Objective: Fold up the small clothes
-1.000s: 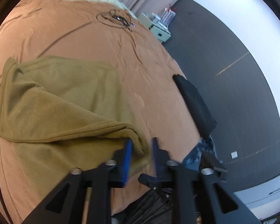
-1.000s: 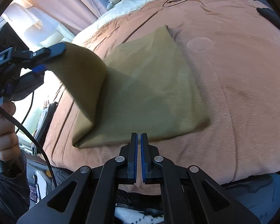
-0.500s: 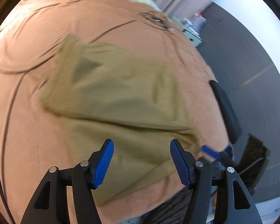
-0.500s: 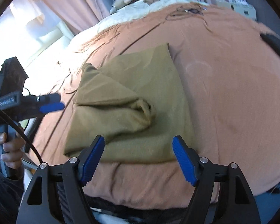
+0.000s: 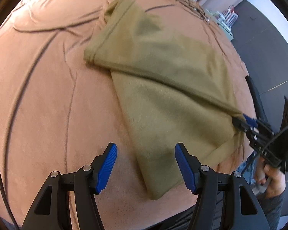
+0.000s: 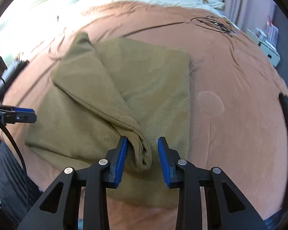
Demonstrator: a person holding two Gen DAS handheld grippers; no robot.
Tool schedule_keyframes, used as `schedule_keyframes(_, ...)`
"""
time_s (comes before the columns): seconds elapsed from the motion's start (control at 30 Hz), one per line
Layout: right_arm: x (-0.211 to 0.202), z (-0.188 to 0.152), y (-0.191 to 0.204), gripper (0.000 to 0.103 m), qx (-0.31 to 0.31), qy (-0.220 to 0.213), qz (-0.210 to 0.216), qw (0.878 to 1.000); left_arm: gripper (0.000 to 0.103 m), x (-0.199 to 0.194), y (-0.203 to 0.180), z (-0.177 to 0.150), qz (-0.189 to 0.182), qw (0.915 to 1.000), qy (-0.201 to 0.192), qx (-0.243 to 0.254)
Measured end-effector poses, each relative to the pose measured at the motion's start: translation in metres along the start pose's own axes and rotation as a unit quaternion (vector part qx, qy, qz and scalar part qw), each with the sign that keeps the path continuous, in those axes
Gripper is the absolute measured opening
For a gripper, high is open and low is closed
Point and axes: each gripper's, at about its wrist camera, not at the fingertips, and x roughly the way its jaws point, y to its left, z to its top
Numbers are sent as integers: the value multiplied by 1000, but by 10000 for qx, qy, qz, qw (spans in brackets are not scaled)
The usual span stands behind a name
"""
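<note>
With the left gripper (image 5: 146,164) wide open and empty and the right gripper (image 6: 142,158) part-open around the olive cloth's (image 6: 124,95) 6 o'clock corner on the bed (image 6: 230,134), that unclamped corner may slip out.

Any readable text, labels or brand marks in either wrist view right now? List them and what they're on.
None can be read.
Right gripper body: a few pale marks, too small and blurred to read.
Olive cloth, brown bedspread, left gripper: no print or label visible.
</note>
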Motion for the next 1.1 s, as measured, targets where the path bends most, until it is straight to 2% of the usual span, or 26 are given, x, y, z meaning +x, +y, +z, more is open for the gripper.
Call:
schedule_keyframes(0.2,15,18,17,28,-486,221,-170,9984,64,5,2,-8,47,10000,17,73)
schedule_keyframes(0.27,17,22,22,15,-590,276,-143,9978,64,6,3,-8,41,10000,47,65)
schedule_keyframes(0.33,14,26,25,8,-553,178,-99,9983,64,3,5,-8,24,10000,57,36)
schedule_keyframes(0.4,4,27,20,7,-298,39,103,9995,64,3,3,-8,35,10000,70,32)
schedule_keyframes(0.43,-2,26,16,7,162,-324,263,9990,64,3,3,-8,47,10000,77,40)
schedule_keyframes(0.47,-9,25,9,7,442,-393,543,9968,63,4,-1,-6,53,9999,88,46)
schedule_keyframes(0.6,-25,10,-12,6,1126,-489,1292,9840,63,2,-2,-8,-15,9999,150,69)
schedule_keyframes(0.73,-34,-6,-24,6,1469,-488,1701,9732,59,0,-7,-11,-55,9996,220,146)
schedule_keyframes(0.8,-38,-16,-29,6,1607,-493,1818,9689,59,0,-9,-13,-75,9993,288,220)
schedule_keyframes(1.0,-30,-37,-65,6,1888,-483,1606,9676,53,6,-20,-19,128,9982,399,425)
schedule_keyframes(1.1,-18,-49,-80,6,2166,-410,1732,9599,49,10,-19,-19,180,9983,384,401)
